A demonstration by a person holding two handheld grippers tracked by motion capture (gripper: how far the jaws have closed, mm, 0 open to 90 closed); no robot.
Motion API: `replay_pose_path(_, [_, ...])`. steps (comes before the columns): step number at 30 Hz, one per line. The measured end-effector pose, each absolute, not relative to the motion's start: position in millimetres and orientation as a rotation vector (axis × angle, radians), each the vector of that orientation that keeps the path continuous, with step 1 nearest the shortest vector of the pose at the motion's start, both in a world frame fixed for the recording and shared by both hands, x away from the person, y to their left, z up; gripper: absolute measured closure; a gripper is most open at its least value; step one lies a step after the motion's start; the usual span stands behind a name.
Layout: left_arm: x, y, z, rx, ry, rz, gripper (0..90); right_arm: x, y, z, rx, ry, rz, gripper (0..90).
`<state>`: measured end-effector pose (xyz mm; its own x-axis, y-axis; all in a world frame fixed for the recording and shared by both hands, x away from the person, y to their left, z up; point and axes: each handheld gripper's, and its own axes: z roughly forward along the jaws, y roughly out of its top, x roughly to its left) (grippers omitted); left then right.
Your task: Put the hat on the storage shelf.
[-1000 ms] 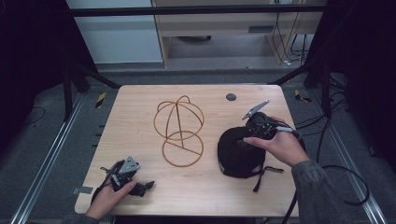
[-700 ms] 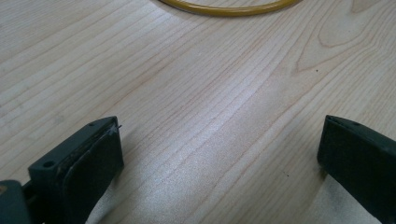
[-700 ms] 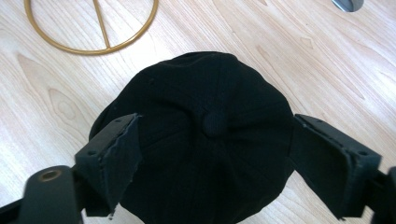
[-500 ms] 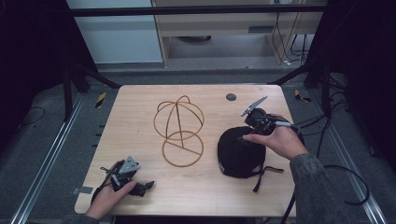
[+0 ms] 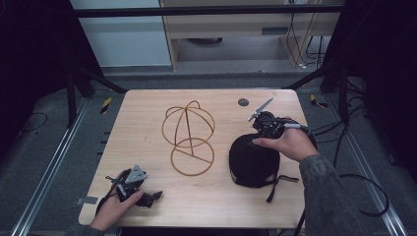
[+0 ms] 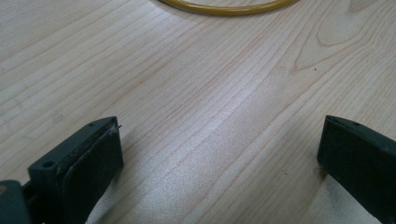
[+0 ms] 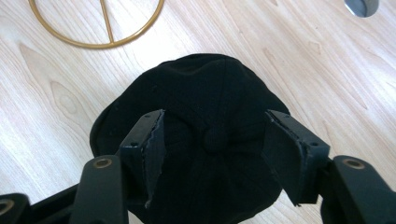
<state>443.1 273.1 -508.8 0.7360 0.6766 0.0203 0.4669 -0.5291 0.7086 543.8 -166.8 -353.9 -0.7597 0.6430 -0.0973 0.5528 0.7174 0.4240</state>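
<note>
**Right claw closing over the cap's crown**

While the left claw [image 5: 156, 195] rests near the front-left corner of the table [image 5: 147, 118], its 2 jaws spread wide apart over bare wood with nothing between them, we have the right claw [image 7: 212, 140] set down over the black cap [image 5: 252, 160]. The cap lies toward the front-right part of the table, just right of the gold wire hat stand [image 5: 189, 137], and well apart from the left claw, so the right hand [image 5: 287, 142] is plainly the nearer one.

In the right gripper view the cap sits directly below and ahead of the jaws, its top button midway between them. The jaws have just been closing with the crown between them; the pads stand at either side of the crown fabric, and we judge they are not yet pressing on it firmly. The coming pinch turns on that button staying centred.

The cap is soft, dark and domed, with seams running to the button. A thin strap [image 5: 278, 184] trails from it toward the front edge. A small dark disc [image 5: 243, 102] lies near the back edge.
</note>
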Motion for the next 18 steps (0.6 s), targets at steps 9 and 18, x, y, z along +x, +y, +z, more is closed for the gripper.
replay_pose_path(9, [443,273,-509,2.229,0.855,0.382,0.0,551,-169,-366,0.993,2.719,0.515,40.8])
replay_pose_path(18, [443,273,-509,2.228,0.856,0.382,0.0,556,-170,-376,0.986,2.753,0.485,51.9])
